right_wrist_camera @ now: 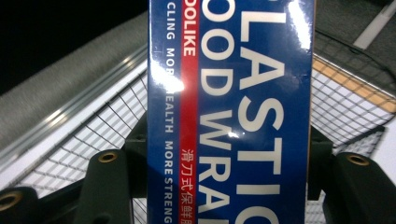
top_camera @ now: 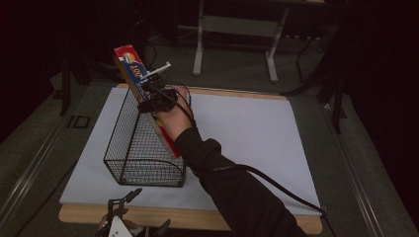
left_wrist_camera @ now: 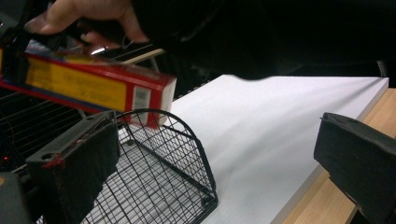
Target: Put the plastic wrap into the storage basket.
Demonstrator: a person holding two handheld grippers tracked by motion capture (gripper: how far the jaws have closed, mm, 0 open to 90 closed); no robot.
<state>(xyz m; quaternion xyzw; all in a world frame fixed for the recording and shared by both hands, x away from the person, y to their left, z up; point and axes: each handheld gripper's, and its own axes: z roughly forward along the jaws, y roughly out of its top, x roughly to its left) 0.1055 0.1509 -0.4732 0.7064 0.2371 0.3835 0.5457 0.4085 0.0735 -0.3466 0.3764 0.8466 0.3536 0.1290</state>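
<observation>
One long, narrow cardboard box of plastic food wrap (top_camera: 140,84) is up in the air, glossy blue on its broad face with big white lettering, a red stripe and red ends, and a yellow panel along one side. The right gripper (top_camera: 154,98) has it pinched across its width, jaws pressed against both long edges, and the box runs past the gripper at both ends, tilted with the far end higher. Its lower end dips inside the rim of the one black wire mesh basket (top_camera: 129,148), which sits right below the right gripper on the white board (top_camera: 247,143) covering the wooden table (top_camera: 197,217). The person's right hand (top_camera: 174,123) wraps the gripper's handle, dark sleeve (top_camera: 232,187) trailing back. Down near the table's front edge, the left gripper (top_camera: 123,212) hangs with its two black jaws spread wide, nothing between them, the basket's rounded end just ahead of it.
</observation>
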